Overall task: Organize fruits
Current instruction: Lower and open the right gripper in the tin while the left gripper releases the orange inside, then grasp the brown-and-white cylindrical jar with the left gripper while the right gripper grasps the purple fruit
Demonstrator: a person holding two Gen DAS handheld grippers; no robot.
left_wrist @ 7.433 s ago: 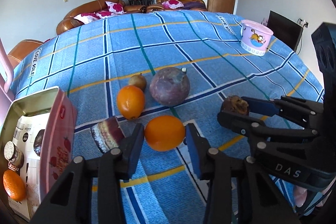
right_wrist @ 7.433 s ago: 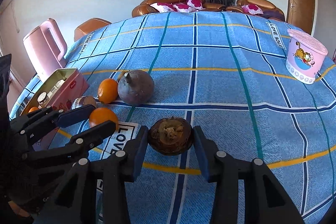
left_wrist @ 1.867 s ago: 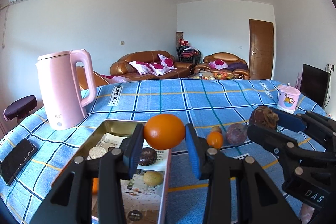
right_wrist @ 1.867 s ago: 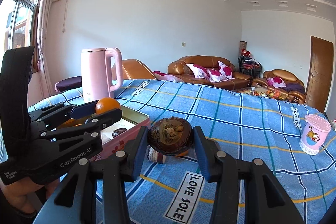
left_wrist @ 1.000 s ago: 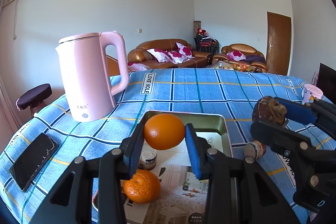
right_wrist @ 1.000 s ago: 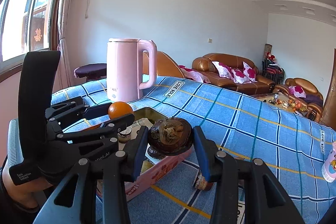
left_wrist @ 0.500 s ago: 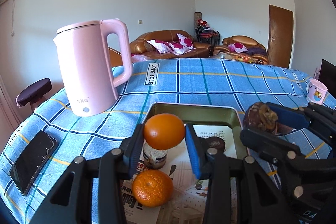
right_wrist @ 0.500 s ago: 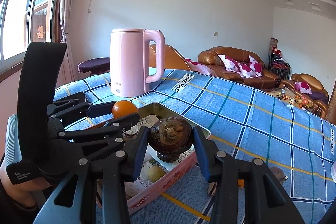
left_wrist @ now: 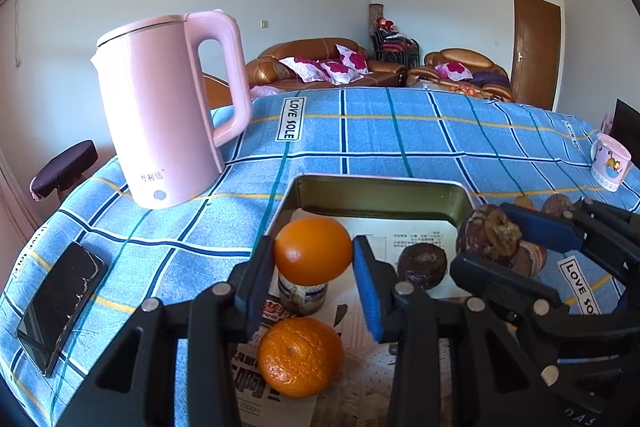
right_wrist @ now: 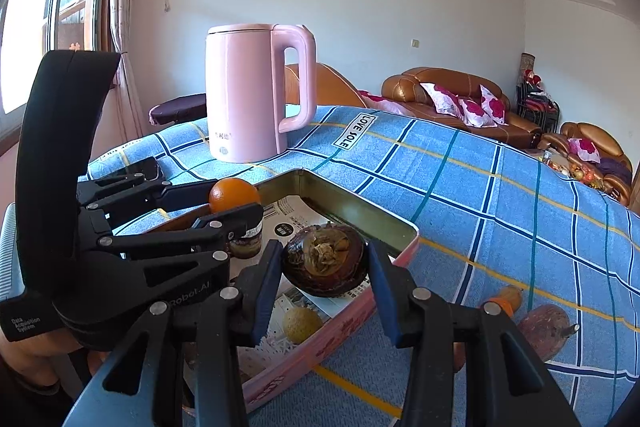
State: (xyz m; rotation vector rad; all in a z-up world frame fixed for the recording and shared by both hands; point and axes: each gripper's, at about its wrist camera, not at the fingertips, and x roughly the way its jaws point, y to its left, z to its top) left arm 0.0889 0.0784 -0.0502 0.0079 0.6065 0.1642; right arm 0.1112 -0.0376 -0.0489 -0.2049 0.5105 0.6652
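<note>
Blue plaid tablecloth (left_wrist: 380,131); pink kettle (left_wrist: 168,107) beside tin (left_wrist: 380,187).

Counts on and around the blue checked tablecloth (left_wrist: 380,131)

2 grippers show: the left gripper (left_wrist: 313,257) and the right gripper (right_wrist: 325,265). Oranges come to 2: 1 smooth orange (left_wrist: 313,250) and 1 dimpled orange (left_wrist: 300,357). There are 2 dark brown withered fruits, 1 (right_wrist: 325,261) beside 1 (left_wrist: 422,263) lying in the single tin box (left_wrist: 380,195). Also 1 small jar (left_wrist: 302,293), 1 small yellow fruit (right_wrist: 302,324), 1 purple fruit (right_wrist: 546,329), 1 pink kettle (left_wrist: 164,131), 1 phone (left_wrist: 60,307), 1 pink cup (left_wrist: 610,163).
</note>
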